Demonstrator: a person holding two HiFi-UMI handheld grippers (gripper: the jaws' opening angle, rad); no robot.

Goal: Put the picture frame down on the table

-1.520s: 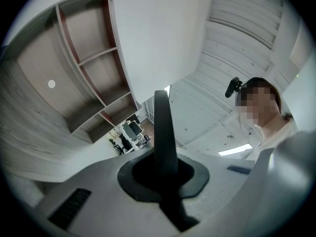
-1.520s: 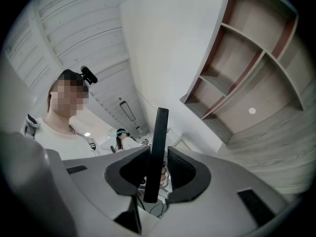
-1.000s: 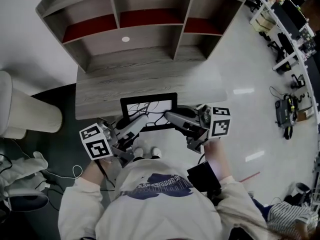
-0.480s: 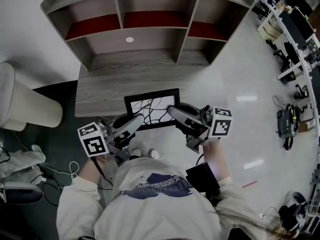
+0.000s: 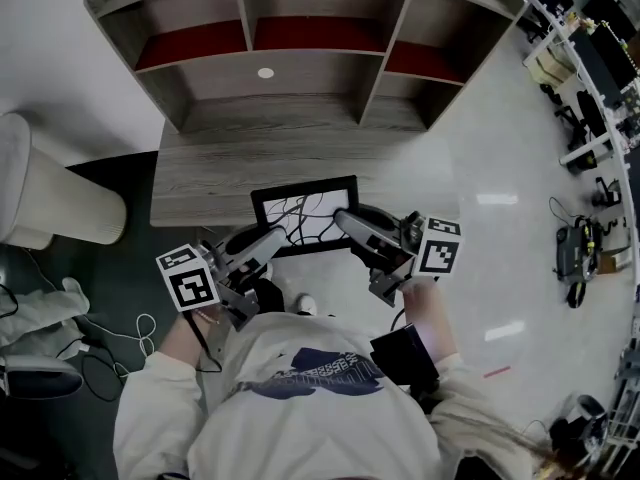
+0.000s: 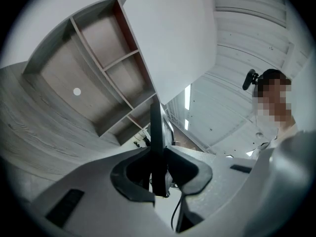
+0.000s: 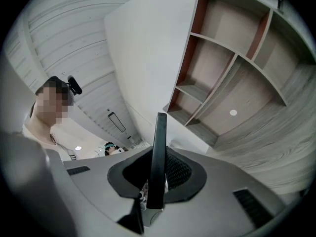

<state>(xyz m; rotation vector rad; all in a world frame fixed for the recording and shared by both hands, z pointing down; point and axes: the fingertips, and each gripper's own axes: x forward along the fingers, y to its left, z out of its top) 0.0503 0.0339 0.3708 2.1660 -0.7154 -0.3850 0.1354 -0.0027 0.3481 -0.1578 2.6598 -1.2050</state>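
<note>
The picture frame, black-rimmed with a white branch drawing, hangs over the front edge of the grey wooden table, face up in the head view. My left gripper is shut on its left edge and my right gripper on its right edge. In the left gripper view the frame shows edge-on, pinched between the dark pads of the left gripper. The right gripper view gives the same sight: the thin black frame edge clamped in the right gripper. Whether the frame touches the table cannot be told.
A wooden shelf unit with red-backed compartments stands at the table's back, a small white disc in its middle bay. A white rounded seat is left of the table, and desks with equipment stand far right. Cables lie on the floor.
Both grippers have carried the frame a little forward, farther over the table's front edge. Their grip on it is unchanged.
</note>
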